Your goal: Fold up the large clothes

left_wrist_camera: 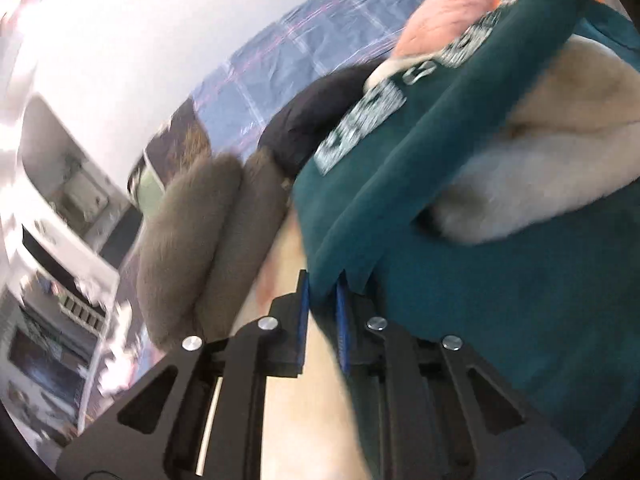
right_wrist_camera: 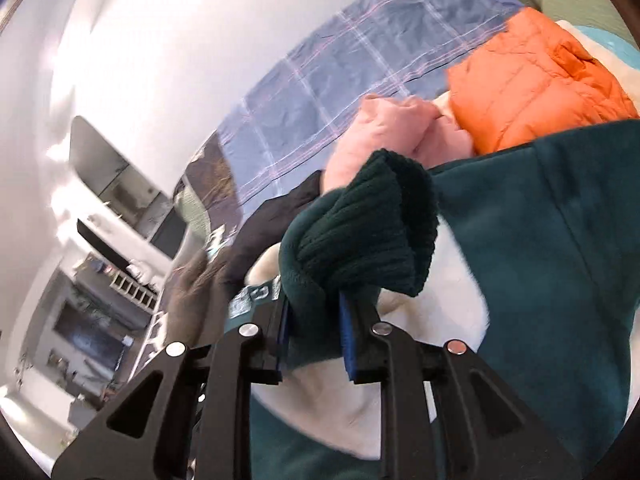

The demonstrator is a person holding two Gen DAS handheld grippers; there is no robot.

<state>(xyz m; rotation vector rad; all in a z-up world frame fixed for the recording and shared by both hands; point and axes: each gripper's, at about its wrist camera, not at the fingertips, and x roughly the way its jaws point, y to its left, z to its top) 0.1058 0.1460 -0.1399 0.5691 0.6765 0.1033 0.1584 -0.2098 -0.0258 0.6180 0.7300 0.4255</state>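
Both grippers are angled down over the bed, and both views are rolled, with the wall tipped hard to the left. The left gripper (left_wrist_camera: 322, 284) has its blue pads narrowed on a thin edge of the teal sweatshirt (left_wrist_camera: 500, 320); the cloth runs up and away to the right from the pinch. The right gripper (right_wrist_camera: 314, 300) is clamped on the ribbed cuff (right_wrist_camera: 360, 236), a thick, dark green bunch that bulges above the pads, so the jaws there stand wider than the left pair.

The sweatshirt lies across the heap right in front of both cameras, its cream fleece lining (left_wrist_camera: 532, 152) turned out. There's white block lettering (left_wrist_camera: 360, 128) across its chest, but it's too smeared to read. A small printed tag (right_wrist_camera: 256, 298) shows beside the right gripper's left finger, also unreadable.

Around it: a grey furry garment (left_wrist_camera: 188, 248) just left of the left gripper, a black garment (left_wrist_camera: 304, 124) behind it, a pink garment (right_wrist_camera: 384, 132) beyond the cuff, and an orange puffer jacket (right_wrist_camera: 532, 92) farther back on the right. Everything rests on a blue checked bedcover (right_wrist_camera: 340, 64). White shelving (left_wrist_camera: 52, 240) stands along the wall (right_wrist_camera: 180, 20) at far left, blurred.
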